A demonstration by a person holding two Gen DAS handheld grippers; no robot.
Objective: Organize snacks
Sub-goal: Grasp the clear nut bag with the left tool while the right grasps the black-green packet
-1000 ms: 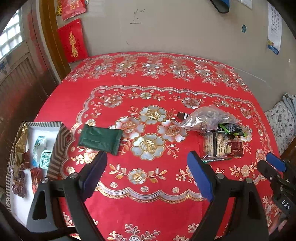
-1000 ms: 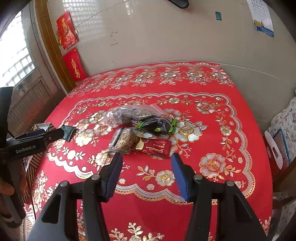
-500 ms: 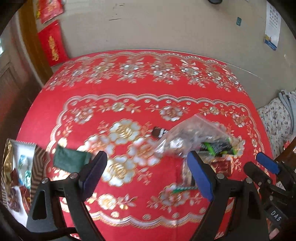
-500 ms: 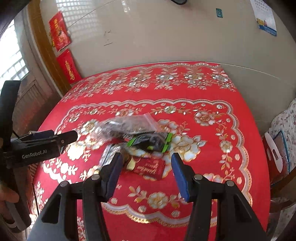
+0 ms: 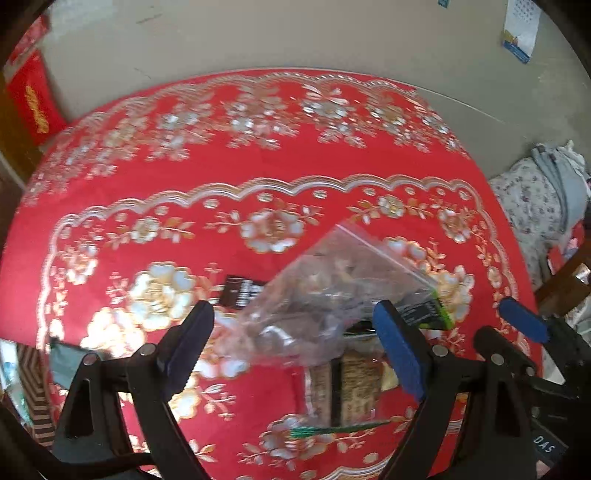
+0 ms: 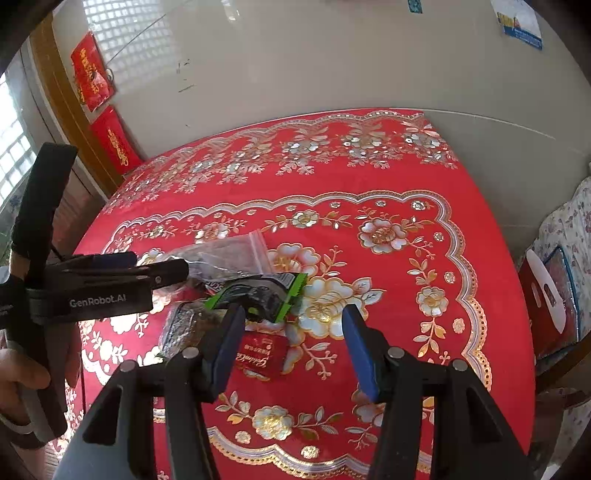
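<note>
Two grippers now over the snack pile on the red floral tablecloth (image 6: 424, 302). Left gripper (image 5: 291, 345) swung across from the striped box (image 5: 35, 391), wide open, empty, framing the clear zip bag of snacks (image 5: 325, 299). Right gripper (image 6: 291, 345) half open, empty, above the red candy packet (image 6: 260, 356). Next pick looks imminent.

A red floral tablecloth (image 6: 369, 177) meets a beige wall (image 6: 314, 55); bright gridded window (image 6: 122, 33) at left
</note>
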